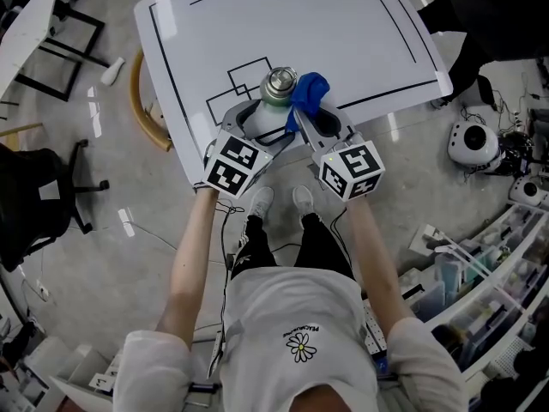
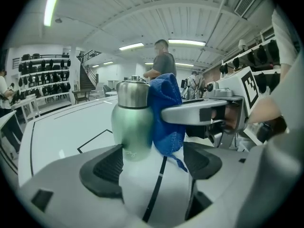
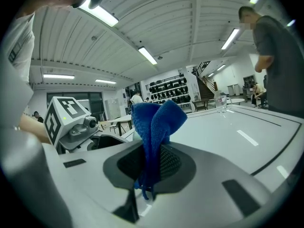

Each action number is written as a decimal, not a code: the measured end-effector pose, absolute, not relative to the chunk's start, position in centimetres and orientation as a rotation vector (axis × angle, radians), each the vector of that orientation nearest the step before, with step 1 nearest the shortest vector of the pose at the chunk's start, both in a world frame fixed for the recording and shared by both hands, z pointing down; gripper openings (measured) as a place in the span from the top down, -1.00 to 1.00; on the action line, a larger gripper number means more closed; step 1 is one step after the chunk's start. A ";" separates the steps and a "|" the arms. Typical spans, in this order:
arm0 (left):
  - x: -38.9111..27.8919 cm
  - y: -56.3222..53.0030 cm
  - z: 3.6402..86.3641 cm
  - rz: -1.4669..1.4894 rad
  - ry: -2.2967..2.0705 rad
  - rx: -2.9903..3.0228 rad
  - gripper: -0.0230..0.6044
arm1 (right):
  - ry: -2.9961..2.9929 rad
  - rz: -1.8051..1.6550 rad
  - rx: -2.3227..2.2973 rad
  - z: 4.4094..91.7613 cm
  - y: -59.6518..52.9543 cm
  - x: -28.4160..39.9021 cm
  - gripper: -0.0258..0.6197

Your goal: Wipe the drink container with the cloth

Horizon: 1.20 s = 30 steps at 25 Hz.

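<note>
My right gripper [image 3: 148,164] has its fingers shut on the blue cloth [image 3: 154,122] and holds it against the green bottle [image 2: 132,122], which stands on the table [image 1: 343,24]. My left gripper [image 2: 154,163] is spread wide, one finger beside the bottle, probably to steady it.

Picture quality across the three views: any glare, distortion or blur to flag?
Head view: heavy barrel distortion bows the edges of the white table; light streaks glare on its top. Left gripper view: fisheye with black corners, green metal bottle sharp, near jaws slightly soft. Right gripper view: same fisheye, ceiling tubes blown out, blue cloth sharp.
</note>
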<state>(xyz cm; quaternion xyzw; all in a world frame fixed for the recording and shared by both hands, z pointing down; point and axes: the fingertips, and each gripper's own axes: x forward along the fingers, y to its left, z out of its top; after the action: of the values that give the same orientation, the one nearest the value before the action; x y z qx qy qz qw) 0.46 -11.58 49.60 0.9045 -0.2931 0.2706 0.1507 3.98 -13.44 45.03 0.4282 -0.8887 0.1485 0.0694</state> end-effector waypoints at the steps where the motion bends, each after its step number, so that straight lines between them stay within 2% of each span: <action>1: 0.5 -11.4 49.6 0.779 -0.841 2.596 -0.30 | -2.677 0.453 1.289 45.0 -13.3 3.8 0.79; 10: 1.1 -10.0 49.7 0.809 -0.796 2.619 -0.30 | -2.703 0.468 1.257 44.9 -12.0 3.1 0.79; 18: -1.3 -12.9 50.4 0.811 -0.888 2.572 -0.30 | -2.703 0.464 1.259 44.9 -12.0 3.3 0.79; 30: 1.1 -12.5 51.0 0.840 -0.815 2.590 -0.30 | -2.673 0.497 1.346 45.2 -13.5 5.1 0.79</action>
<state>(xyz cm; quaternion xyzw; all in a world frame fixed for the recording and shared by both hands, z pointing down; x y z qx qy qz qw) 1.06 -12.47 50.99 0.9011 -0.2836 0.2921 0.1492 5.13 -13.50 45.21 0.4429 -0.8799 0.1635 0.0541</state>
